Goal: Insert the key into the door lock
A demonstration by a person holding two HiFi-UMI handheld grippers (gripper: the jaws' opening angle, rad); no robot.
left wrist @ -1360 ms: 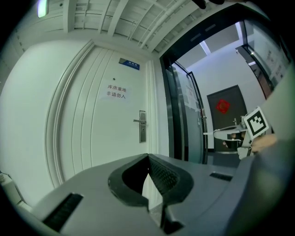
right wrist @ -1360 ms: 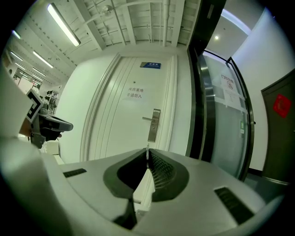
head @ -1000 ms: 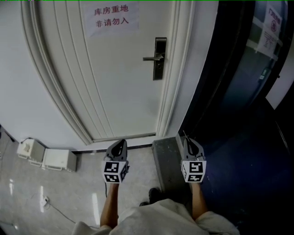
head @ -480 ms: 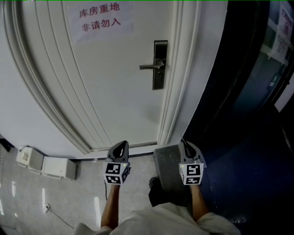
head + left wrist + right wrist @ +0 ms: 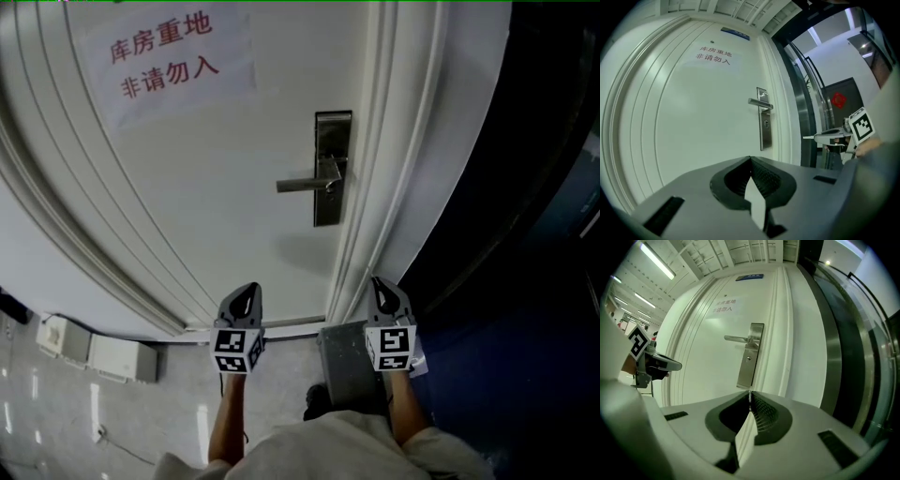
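The white door (image 5: 216, 187) bears a steel lock plate (image 5: 332, 169) with a lever handle (image 5: 302, 185); its keyhole (image 5: 748, 358) sits below the handle. My right gripper (image 5: 378, 283) is shut on a thin metal key (image 5: 749, 398) whose blade sticks out past the jaw tips and points at the lock plate (image 5: 751, 355), still well short of it. From the left gripper view the right gripper (image 5: 833, 136) shows with the key tip (image 5: 808, 137) out front. My left gripper (image 5: 248, 291) is shut and holds nothing, level with the right and facing the door panel.
A paper notice (image 5: 173, 56) with red characters hangs on the door. White boxes (image 5: 94, 354) lie on the floor at the left, a grey block (image 5: 349, 361) stands by the person's foot, and a dark glass wall (image 5: 544, 234) runs along the right.
Both grippers moved toward the door together; the lock plate and notice look larger and nearer. Neither jaw state changed.
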